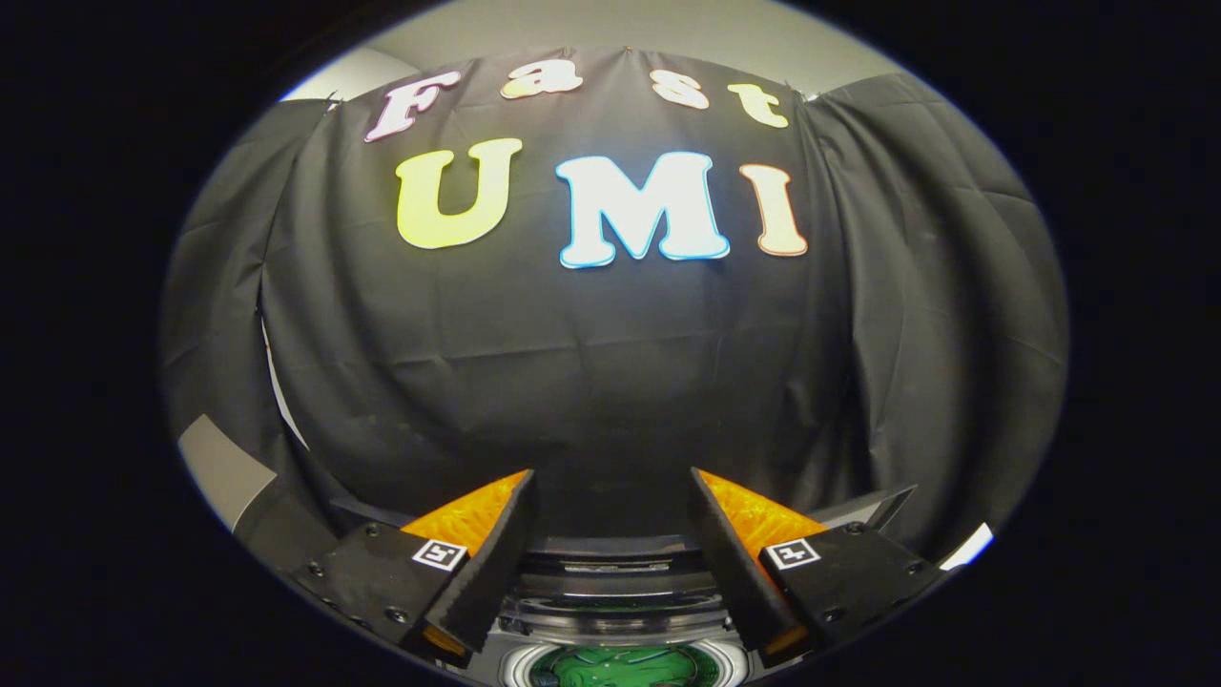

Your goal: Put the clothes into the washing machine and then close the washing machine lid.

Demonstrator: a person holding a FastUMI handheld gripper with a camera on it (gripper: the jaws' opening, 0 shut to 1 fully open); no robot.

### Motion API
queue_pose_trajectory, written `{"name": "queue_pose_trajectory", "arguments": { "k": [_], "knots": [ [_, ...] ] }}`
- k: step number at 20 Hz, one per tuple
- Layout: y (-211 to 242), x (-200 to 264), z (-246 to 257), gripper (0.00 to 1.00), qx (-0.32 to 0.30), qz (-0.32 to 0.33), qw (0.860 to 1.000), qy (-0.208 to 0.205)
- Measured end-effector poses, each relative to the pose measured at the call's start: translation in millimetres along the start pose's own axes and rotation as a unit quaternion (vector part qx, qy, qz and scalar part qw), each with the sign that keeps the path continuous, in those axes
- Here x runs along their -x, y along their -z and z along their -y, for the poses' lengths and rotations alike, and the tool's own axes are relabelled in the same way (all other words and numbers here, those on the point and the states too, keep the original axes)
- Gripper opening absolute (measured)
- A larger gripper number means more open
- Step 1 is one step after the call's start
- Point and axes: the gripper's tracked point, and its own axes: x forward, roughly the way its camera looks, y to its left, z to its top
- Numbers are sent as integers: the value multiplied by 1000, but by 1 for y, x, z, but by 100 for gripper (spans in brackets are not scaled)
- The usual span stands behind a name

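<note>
My gripper (610, 487) hangs wide open, holding nothing. At bottom centre, green clothes (625, 668) already lie inside the washing machine (610, 611); its lid looks unclosed, so closing remains.

A big black cloth (610, 363) hangs in the middle of the picture. It is the wall of the booth. It has many soft folds, and long creases run down it on the left and on the right. A side piece of the cloth (944, 315) hangs at the right and bends toward the front. Above the cloth, at the top of the picture, there is a plain pale wall (668, 29). At the lower left, a small grey patch of floor or wall (224, 472) peeks out beside the cloth. At the lower right, a tiny bright white spot (968, 549) shows under the edge of the cloth.
</note>
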Motion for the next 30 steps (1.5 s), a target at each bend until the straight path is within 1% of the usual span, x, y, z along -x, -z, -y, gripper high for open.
{"name": "queue_pose_trajectory", "arguments": {
  "k": [6, 20, 30],
  "knots": [
    [3, 13, -1, 98, 1, -4, 1000, -8],
    [22, 61, -2, 98, 5, 23, 1000, -16],
    [43, 98, -4, 98, 6, 34, 999, -17]
  ]
}}
